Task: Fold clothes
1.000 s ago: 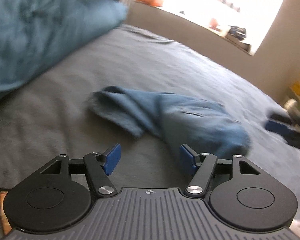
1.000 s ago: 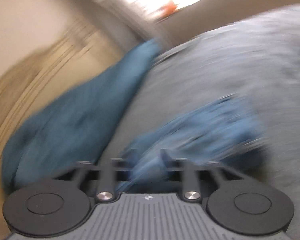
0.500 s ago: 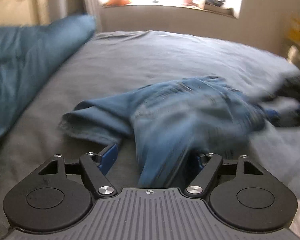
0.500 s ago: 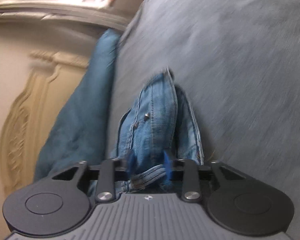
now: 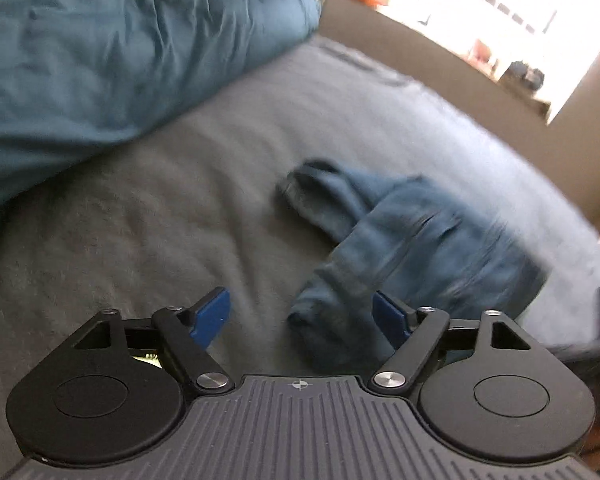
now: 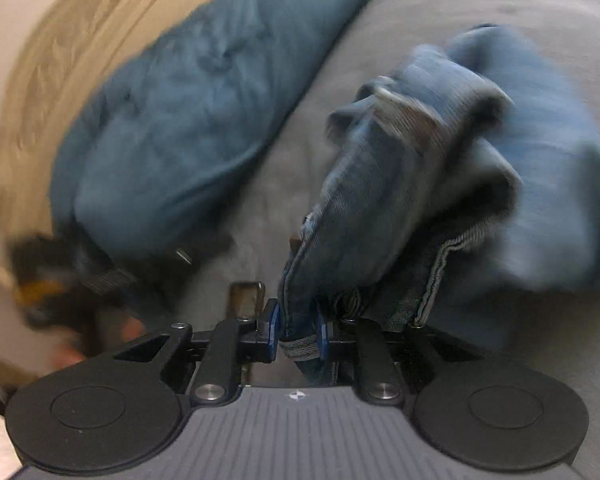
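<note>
Right wrist view: right gripper (image 6: 297,334) clenched on a hemmed edge of the crumpled blue denim jeans (image 6: 440,168), fingers having just been closing with the cloth between them. Left wrist view: left gripper (image 5: 300,316) released, blue fingers (image 5: 210,316) having just been opening — nothing pressed, one jeans end (image 5: 332,320) lying between them. Jeans bunched on the grey blanket-covered bed (image 5: 140,220), near a puffy teal pillow (image 5: 100,48). Progress judged early: no flat fold visible, garment not yet spread; smoothing and folding outstanding. Denim thick, twill-ribbed, with a stitched seam, slumping in heavy rolls; blanket matte and felt-like — pillow cover finely creased.
</note>
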Demonstrator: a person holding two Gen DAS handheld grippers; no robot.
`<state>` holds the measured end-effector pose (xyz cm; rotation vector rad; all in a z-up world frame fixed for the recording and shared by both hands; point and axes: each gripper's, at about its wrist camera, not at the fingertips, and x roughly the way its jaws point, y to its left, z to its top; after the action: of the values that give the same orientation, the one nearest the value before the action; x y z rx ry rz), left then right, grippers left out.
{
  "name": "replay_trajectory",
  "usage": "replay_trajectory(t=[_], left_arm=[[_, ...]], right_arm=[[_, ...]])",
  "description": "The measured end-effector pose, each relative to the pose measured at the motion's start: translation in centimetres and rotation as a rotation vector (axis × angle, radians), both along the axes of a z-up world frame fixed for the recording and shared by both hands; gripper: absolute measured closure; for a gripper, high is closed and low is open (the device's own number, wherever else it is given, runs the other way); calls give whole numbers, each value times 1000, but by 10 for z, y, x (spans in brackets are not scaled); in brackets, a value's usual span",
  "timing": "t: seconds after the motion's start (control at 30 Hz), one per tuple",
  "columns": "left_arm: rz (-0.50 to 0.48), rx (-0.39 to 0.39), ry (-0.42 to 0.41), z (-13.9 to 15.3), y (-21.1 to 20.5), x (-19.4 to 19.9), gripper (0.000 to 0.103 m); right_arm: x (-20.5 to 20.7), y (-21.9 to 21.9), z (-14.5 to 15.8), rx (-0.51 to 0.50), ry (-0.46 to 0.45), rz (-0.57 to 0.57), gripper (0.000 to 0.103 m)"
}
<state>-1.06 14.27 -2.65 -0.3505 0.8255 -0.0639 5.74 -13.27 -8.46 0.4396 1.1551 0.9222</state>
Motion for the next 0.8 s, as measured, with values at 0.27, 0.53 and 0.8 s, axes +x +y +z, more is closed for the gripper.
replay_trajectory(t=[0.27,0.53,0.8], left_arm=[[-209,-22,-139,33,-58,30,13],[-272,-17,-139,22,-66,22,12],[-348,124,-134,10,-97,-2,10]], right_arm=[[-38,5,20,-18,-69,9,40],[-63,-120,72,165,-166,-303,39],[19,-92,46,64,-33,-370,59]])
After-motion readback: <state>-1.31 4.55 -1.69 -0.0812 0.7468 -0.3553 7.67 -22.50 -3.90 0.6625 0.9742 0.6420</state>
